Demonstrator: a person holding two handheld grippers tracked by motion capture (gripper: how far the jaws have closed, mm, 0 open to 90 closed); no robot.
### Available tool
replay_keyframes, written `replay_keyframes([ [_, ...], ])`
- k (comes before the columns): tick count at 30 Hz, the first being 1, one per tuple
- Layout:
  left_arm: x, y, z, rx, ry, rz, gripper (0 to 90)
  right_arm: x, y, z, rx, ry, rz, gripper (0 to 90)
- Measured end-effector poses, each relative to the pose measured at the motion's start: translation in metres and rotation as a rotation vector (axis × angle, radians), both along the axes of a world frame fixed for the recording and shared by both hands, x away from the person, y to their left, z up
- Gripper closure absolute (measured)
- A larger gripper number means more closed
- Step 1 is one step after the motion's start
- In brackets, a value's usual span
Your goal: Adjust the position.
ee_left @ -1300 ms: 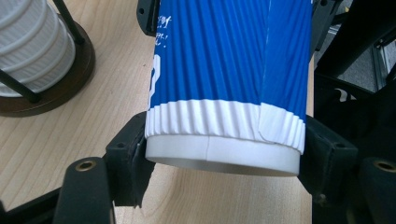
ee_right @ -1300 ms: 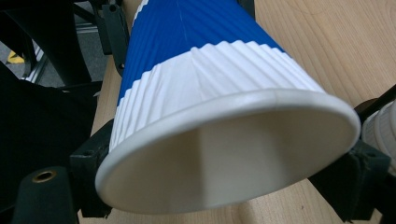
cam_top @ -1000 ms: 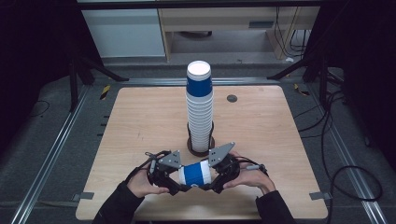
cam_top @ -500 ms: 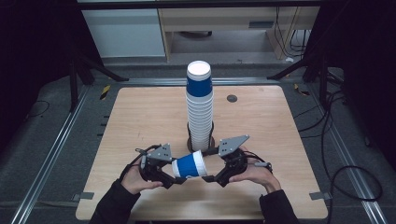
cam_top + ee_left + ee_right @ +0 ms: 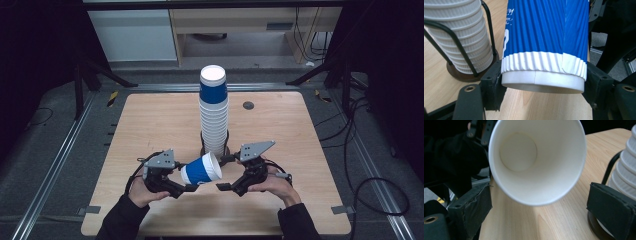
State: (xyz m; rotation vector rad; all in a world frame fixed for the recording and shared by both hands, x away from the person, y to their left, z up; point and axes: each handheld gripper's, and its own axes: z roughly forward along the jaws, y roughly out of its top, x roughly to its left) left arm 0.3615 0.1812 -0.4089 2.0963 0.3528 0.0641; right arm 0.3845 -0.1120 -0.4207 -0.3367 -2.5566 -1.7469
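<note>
A blue ribbed paper cup point(image 5: 201, 169) with a white band lies tilted on its side above the table's front, mouth up and to the right. My left gripper point(image 5: 184, 176) is shut on its base end; in the left gripper view the pads point(image 5: 492, 87) press the white base of the cup point(image 5: 546, 37) from both sides. My right gripper point(image 5: 225, 173) is open just right of the rim. In the right gripper view the cup's white inside point(image 5: 536, 157) faces the camera above the open right gripper point(image 5: 541, 215). Neither pad appears to touch the cup.
A tall stack of the same cups point(image 5: 214, 115) stands in a black wire holder point(image 5: 461, 72) mid-table, just behind both grippers and right of the right jaw point(image 5: 626, 170). A small dark disc point(image 5: 248, 105) lies at the back right. Metal rails point(image 5: 65, 150) flank the wooden table point(image 5: 150, 120).
The cup was held level between both grippers. The right gripper has opened and drawn back to the right; the left gripper now holds the cup alone, tilted mouth-up.
</note>
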Motion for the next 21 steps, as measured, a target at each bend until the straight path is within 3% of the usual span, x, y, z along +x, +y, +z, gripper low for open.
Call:
replay_keyframes([
  [2,-0.002,-0.004,-0.001,-0.007,0.000,-0.016,28.9,-0.001,0.001,0.001,0.022,0.009,0.010,6.3],
  [11,-0.006,-0.013,-0.004,0.000,-0.007,-0.047,28.9,-0.002,0.008,-0.003,0.034,0.034,0.042,7.2],
  [21,-0.008,-0.020,-0.009,0.041,-0.011,-0.068,29.0,-0.003,0.013,-0.007,0.035,0.066,0.075,12.7],
])
